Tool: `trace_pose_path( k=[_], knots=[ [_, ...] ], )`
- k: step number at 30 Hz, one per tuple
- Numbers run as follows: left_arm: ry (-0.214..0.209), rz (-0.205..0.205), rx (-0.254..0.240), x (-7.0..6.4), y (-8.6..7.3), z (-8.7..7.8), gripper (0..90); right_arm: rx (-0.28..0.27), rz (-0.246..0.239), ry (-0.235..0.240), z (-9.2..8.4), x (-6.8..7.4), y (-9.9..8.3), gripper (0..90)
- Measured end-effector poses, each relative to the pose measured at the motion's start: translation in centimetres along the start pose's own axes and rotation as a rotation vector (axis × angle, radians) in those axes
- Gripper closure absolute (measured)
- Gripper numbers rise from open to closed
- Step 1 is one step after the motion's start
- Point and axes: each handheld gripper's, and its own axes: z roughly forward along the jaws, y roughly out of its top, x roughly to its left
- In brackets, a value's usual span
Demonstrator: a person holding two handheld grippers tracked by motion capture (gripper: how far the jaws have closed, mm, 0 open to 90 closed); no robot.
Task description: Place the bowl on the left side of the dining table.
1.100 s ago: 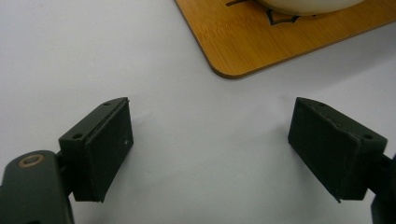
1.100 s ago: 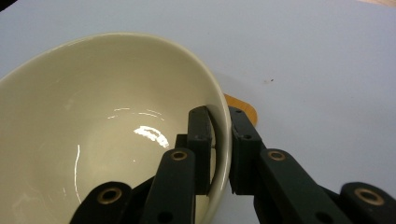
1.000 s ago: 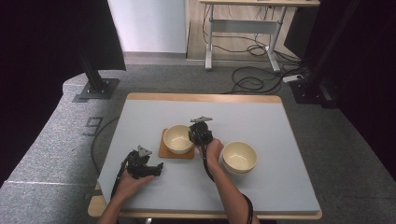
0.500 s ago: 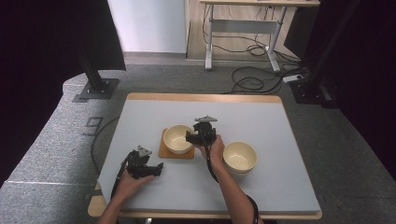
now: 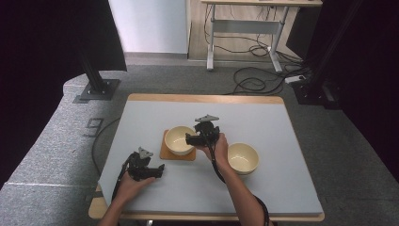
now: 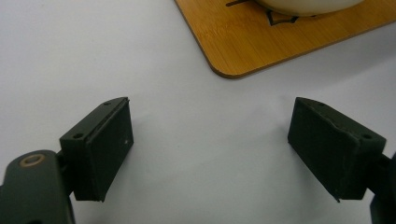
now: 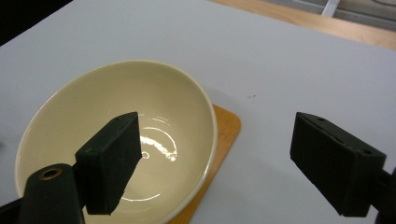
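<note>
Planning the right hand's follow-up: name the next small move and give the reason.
Probably swing the right tool over to the second bowl on the bare table. Its jaws have just opened and straddle the rim of the bowl, which sits on the wooden coaster, gripping nothing.

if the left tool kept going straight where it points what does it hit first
Likely the wooden mat under the bowl: the open left tool points across bare table at the mat's near corner. Depth is unclear; a low path meets the table first.
</note>
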Motion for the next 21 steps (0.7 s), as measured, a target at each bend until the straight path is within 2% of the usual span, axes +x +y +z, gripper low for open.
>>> trace_pose_path(
  k=[6,18,21],
  knots=[
    [-0.001,-0.004,0.0,0.0,0.0,0.0,14.3,-0.016,-0.004,-0.006,-1.3,-0.8,0.0,16.8],
    [-0.003,-0.006,0.001,0.0,0.0,0.1,14.0,-0.07,-0.035,0.033,-5.2,-2.0,-0.5,17.9],
    [-0.002,-0.002,0.002,0.0,0.0,0.0,14.1,-0.074,-0.034,0.029,-6.2,-2.4,-1.0,18.0]
  ],
)
